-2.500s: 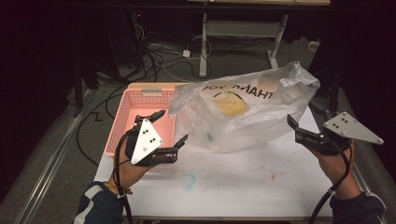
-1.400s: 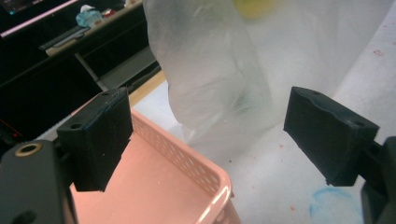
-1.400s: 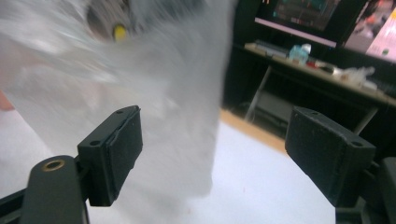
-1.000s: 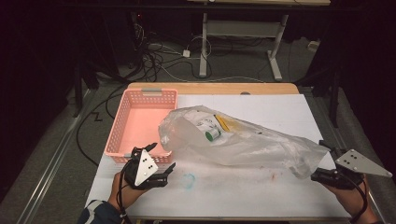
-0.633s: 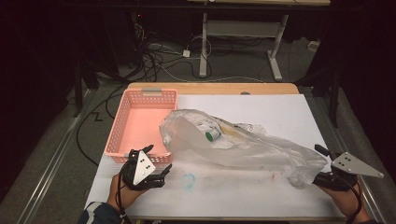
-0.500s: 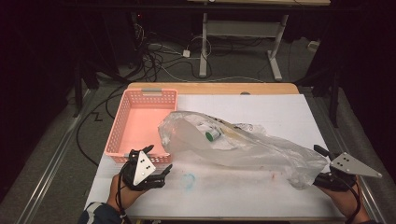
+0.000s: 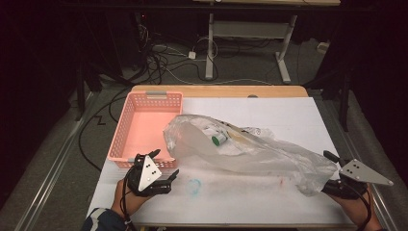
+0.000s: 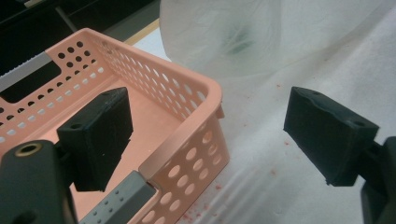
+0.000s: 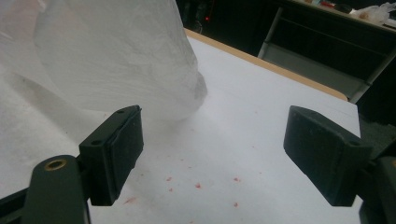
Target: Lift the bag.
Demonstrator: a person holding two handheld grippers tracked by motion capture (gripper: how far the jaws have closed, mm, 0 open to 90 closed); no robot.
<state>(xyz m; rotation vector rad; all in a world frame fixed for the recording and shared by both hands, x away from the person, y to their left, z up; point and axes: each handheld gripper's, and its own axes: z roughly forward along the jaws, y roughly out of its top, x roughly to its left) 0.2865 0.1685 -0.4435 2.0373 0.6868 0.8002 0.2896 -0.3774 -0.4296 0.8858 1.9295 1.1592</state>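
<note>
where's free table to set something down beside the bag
Free: the white table strip behind the plastic bag, and the front strip between the left tongs and right tongs. Crowded: left side, where the pink basket meets the bag.

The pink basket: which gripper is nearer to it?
Left. The left gripper is beside the basket's near corner; the right gripper is across the table, by the bag's end.

You are facing a table (image 7: 288,115) with a white covering and a bare wooden strip along its far edge. Beyond it lies a grey floor (image 7: 250,67) where dark cables (image 7: 159,62) tangle beside the white metal legs of another desk (image 7: 250,33). The room around you falls away into deep darkness.
</note>
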